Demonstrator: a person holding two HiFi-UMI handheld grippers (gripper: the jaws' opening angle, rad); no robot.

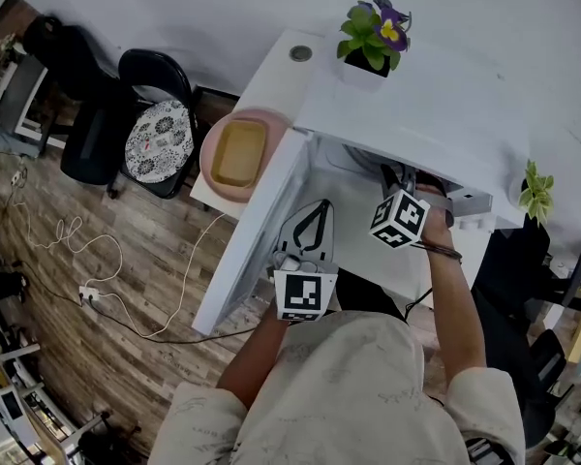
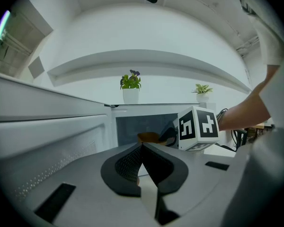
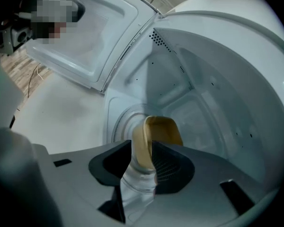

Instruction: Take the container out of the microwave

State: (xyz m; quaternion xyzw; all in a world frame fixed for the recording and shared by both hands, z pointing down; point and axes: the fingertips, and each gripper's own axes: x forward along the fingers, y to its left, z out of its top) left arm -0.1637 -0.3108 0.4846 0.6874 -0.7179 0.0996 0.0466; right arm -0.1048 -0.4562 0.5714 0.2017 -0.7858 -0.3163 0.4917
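Note:
A tan container [image 3: 164, 130] stands on the glass turntable [image 3: 119, 123] inside the white microwave [image 1: 407, 114], whose door [image 1: 257, 231] hangs open to the left. My right gripper [image 3: 143, 145] reaches into the cavity; its jaws straddle the container's near wall, very close on both sides, with no squeeze visible. In the head view the right gripper [image 1: 395, 175] is partly hidden under the microwave's top, and the container is out of sight. My left gripper [image 1: 321, 206] hovers in front of the opening, shut and empty. From the left gripper [image 2: 142, 146] view, the container [image 2: 148, 137] shows beyond its tips.
A pink plate [image 1: 211, 163] bearing a yellow dish [image 1: 238, 153] sits on the white table left of the door. A potted plant [image 1: 373, 37] stands on the microwave and another plant [image 1: 535, 194] at the right. A black chair [image 1: 160, 134] and floor cables [image 1: 97, 269] are at the left.

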